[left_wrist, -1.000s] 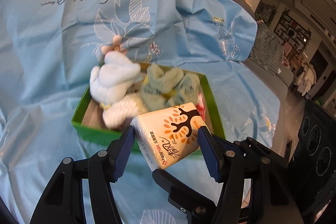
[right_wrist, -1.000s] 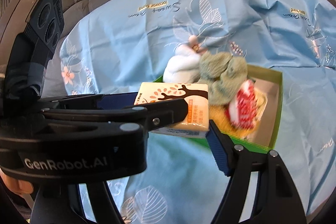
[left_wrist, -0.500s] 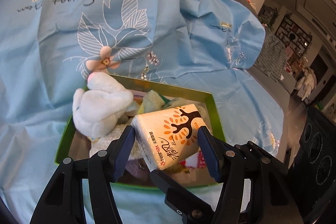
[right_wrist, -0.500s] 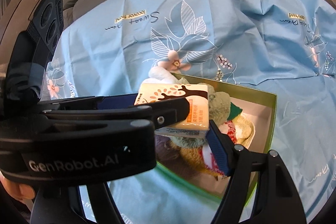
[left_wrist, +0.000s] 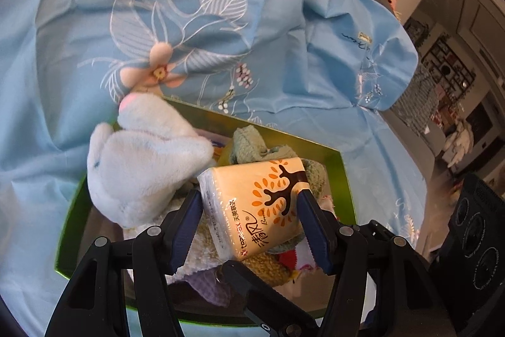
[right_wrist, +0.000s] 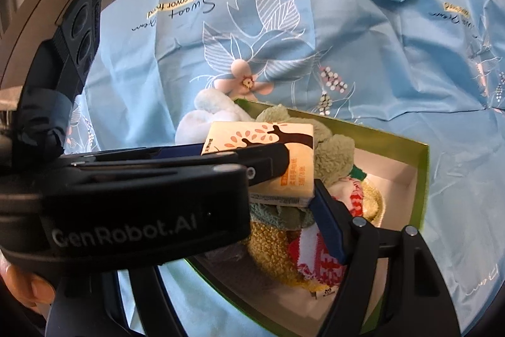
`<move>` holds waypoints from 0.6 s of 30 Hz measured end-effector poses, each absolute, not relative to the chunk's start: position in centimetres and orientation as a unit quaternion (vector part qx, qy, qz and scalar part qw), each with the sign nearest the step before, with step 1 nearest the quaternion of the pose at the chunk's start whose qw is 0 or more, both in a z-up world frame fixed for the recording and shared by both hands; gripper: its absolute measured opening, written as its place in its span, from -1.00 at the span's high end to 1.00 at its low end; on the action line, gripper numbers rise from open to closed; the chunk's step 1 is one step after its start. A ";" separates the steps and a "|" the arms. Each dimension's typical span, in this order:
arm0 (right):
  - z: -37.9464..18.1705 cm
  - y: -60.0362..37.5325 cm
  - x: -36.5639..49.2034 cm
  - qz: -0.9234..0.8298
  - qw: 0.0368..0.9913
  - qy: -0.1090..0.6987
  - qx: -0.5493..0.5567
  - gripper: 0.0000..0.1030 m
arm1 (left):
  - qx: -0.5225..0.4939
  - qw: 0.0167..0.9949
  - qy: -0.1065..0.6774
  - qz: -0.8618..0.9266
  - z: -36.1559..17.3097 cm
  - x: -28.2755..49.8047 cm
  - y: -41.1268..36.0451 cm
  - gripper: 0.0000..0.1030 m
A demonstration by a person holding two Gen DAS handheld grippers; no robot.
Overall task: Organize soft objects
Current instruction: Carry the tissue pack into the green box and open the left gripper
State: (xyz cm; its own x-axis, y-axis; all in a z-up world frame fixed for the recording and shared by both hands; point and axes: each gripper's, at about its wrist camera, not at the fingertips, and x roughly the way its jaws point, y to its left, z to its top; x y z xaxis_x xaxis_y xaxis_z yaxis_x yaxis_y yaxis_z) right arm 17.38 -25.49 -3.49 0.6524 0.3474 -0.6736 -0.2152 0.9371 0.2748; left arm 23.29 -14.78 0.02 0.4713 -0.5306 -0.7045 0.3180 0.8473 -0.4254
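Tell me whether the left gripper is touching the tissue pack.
Touching. In the left wrist view the left gripper has both blue pads pressed against opposite sides of the tissue pack, with no gap on either side, holding it above the green box.

The left matte black plastic claw (left_wrist: pixel 251 225) has two angular, strut-built arms with triangular cut-outs, silver round rivets at the joints and dark blue ribbed pads (left_wrist: pixel 186 231) on the fingers' inner faces. The right black claw (right_wrist: pixel 284 188) shows the same blue pad and silver rivets. A broad black body carries pale "GenRobot.AI" lettering (right_wrist: pixel 124 234). Bare skin (right_wrist: pixel 23 285) shows below it.
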 end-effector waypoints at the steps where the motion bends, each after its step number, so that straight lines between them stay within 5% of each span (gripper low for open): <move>1: -3.6 -25.4 17.5 0.155 0.904 0.389 0.084 -0.42 | -0.123 0.848 0.451 -0.250 -0.1 23.3 -14.6 -0.22; 17: -3.4 -24.4 18.2 0.153 0.897 0.410 0.057 -0.46 | -0.146 0.839 0.470 -0.232 -0.1 24.2 -13.0 -0.22; 18: -3.4 -24.4 18.3 0.153 0.896 0.412 0.057 -0.50 | -0.149 0.837 0.475 -0.228 -0.2 24.3 -12.9 -0.35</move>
